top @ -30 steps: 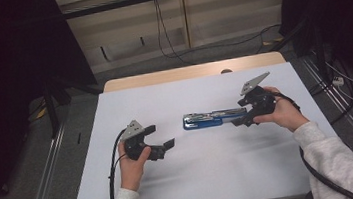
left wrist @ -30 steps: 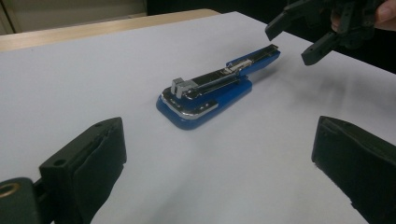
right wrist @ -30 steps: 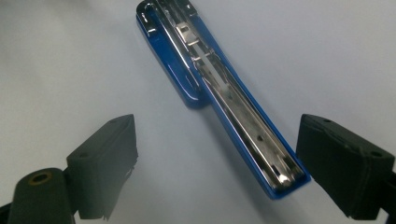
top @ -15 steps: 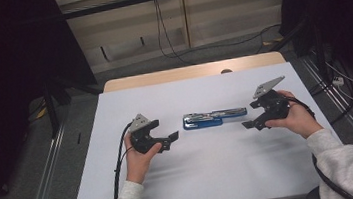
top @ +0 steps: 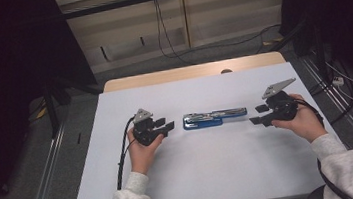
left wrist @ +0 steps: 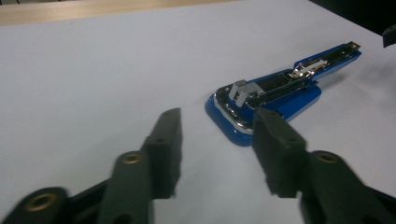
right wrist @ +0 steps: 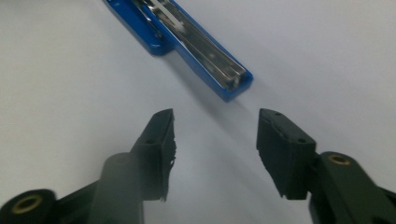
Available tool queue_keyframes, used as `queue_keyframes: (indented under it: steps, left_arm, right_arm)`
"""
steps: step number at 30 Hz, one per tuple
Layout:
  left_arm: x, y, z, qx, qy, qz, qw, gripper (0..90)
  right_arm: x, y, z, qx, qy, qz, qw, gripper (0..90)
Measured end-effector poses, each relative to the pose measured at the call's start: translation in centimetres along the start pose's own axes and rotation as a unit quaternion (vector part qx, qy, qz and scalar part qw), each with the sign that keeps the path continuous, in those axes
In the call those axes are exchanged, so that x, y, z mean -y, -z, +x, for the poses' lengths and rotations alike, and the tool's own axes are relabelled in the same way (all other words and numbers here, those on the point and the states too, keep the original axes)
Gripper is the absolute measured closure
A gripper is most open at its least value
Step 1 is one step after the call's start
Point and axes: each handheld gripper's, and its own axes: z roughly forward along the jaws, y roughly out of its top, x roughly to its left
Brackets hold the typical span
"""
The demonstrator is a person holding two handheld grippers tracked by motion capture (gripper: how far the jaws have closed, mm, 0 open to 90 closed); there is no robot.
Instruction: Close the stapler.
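A blue stapler [top: 212,117] lies flat on the white table [top: 208,176], swung open so its metal staple channel shows [left wrist: 280,88] [right wrist: 196,46]. My left gripper [top: 165,124] is open just left of the stapler's wide end, a short gap away [left wrist: 217,144]. On the other side, my right gripper [top: 258,114] is open and sits a little right of the stapler's narrow tip [right wrist: 215,144]. Neither holds anything. A hand grips each tool from below.
A wooden strip [top: 186,72] borders the table's far edge. Black cables [top: 120,156] trail from the left gripper over the table's left side. Dark floor and rails flank the table on both sides.
The right gripper has let go of the stapler's end and drawn back to the right, now open. The left gripper has moved forward and right, closer to the stapler.
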Motion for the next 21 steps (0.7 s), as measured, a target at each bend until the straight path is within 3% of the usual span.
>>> queue_keyframes:
  steps: [1,4,5,8,9,12,14,15,21]
  left_arm:
    - [-0.1,-0.6,0.0,-0.003,0.012,0.011,0.9999,69.6]
    - [-0.1,-1.2,0.1,0.005,0.010,0.027,0.9996,79.0]
    - [-0.1,-2.1,0.0,0.003,0.015,0.038,0.9992,83.1]
    - [0.0,-2.8,0.1,0.004,0.012,0.048,0.9988,87.5]
    - [-0.1,-3.2,0.0,0.000,0.010,0.053,0.9985,90.0]
    - [-0.1,-3.6,0.1,-0.008,0.006,0.065,0.9979,90.0]
    - [0.0,-4.1,0.2,-0.001,0.012,0.062,0.9980,90.0]
    - [0.0,-4.3,0.1,-0.002,0.004,0.067,0.9977,90.0]
    - [0.0,-5.0,-0.2,0.008,0.005,0.072,0.9973,90.0]
  right_arm:
    - [0.3,0.0,-0.1,0.003,-0.010,-0.005,0.9999,62.2]
    - [0.4,-0.2,-0.2,0.011,-0.009,0.002,0.9999,67.9]
    - [0.5,-0.5,-0.2,0.018,-0.006,0.009,0.9998,79.2]
    - [0.5,-1.0,-0.2,0.023,-0.012,0.011,0.9996,84.1]
    - [0.6,-1.8,-0.2,0.024,-0.016,0.017,0.9994,89.8]
    - [0.5,-2.5,-0.2,0.032,-0.018,0.026,0.9990,90.0]
    - [0.5,-3.2,-0.3,0.034,-0.020,0.035,0.9986,90.0]
    - [0.5,-3.3,-0.3,0.039,-0.022,0.039,0.9982,90.0]
    - [0.5,-4.1,-0.5,0.037,-0.033,0.032,0.9982,90.0]
